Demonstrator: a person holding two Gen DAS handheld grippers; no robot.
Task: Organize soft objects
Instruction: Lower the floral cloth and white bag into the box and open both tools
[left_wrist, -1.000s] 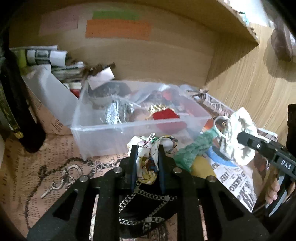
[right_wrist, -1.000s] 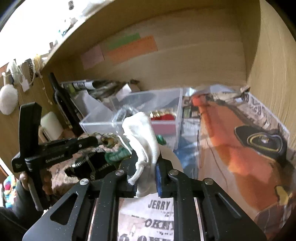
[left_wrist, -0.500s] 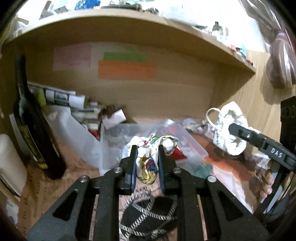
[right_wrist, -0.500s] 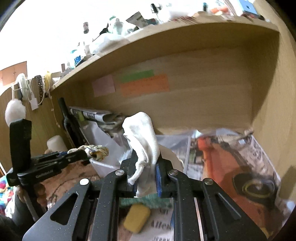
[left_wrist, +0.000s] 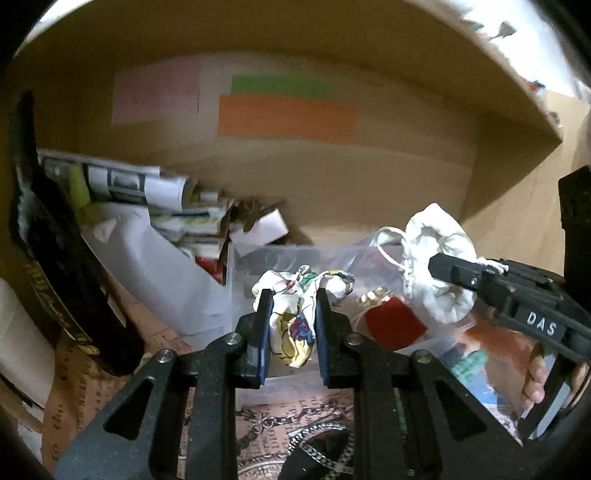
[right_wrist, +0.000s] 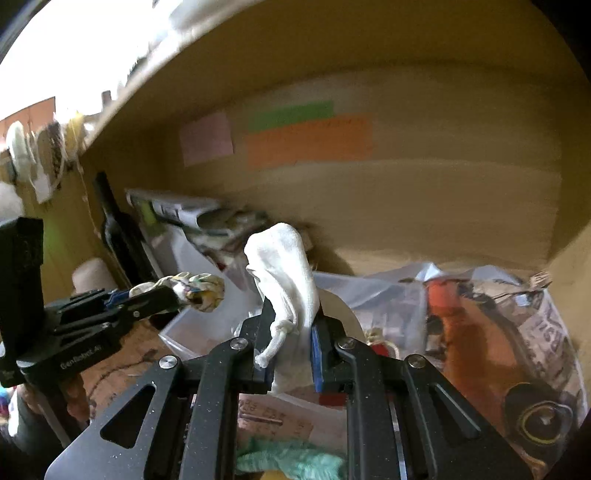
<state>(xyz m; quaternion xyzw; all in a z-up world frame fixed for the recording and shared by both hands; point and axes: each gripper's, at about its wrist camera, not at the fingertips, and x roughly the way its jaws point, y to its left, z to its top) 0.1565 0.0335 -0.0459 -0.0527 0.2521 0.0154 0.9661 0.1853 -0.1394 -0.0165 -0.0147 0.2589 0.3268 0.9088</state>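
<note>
My left gripper (left_wrist: 291, 295) is shut on a crumpled patterned cloth (left_wrist: 291, 328), white with yellow, blue and green print, held above the clear plastic bin (left_wrist: 258, 384). My right gripper (right_wrist: 291, 314) is shut on a white drawstring pouch (right_wrist: 284, 269), held over the same bin (right_wrist: 192, 332). In the left wrist view the right gripper (left_wrist: 439, 266) holds the pouch (left_wrist: 439, 258) at the right. In the right wrist view the left gripper (right_wrist: 173, 295) holds the cloth (right_wrist: 203, 288) at the left.
The bin holds a red item (left_wrist: 395, 325) and other clutter. A dark bottle (left_wrist: 62, 273) stands at the left, papers (left_wrist: 140, 184) behind it. A chain (left_wrist: 314, 446) lies on the newspaper below. A green cloth (right_wrist: 295, 461) lies near. Wooden shelf walls enclose the space.
Both grippers rose from the table and moved forward over the bin, each keeping its cloth. The view then tilted slightly back down toward the bin.
</note>
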